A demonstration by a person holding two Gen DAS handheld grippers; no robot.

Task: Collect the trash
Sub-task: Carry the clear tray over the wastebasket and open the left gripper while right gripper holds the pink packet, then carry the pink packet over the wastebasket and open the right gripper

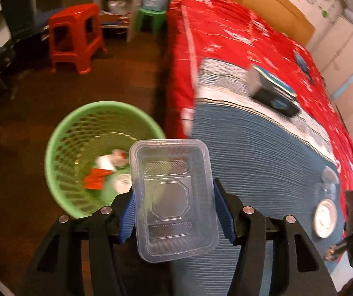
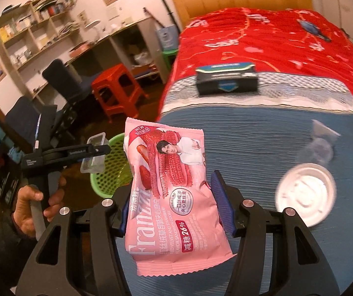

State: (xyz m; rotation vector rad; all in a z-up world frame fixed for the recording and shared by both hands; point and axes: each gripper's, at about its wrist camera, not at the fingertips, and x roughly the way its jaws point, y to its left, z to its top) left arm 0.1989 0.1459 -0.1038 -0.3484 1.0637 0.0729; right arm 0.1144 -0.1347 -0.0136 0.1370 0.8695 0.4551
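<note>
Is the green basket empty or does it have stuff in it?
It has stuff in it. Inside the basket lie a red wrapper and some white scraps.

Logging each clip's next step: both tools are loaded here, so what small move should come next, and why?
Probably carry the left tool a little further left, over the green basket, then release. It grips a clear plastic container that hangs over the basket's near rim beside the bed, not yet over the opening. The right tool holds a pink cookie wrapper and can follow.
</note>
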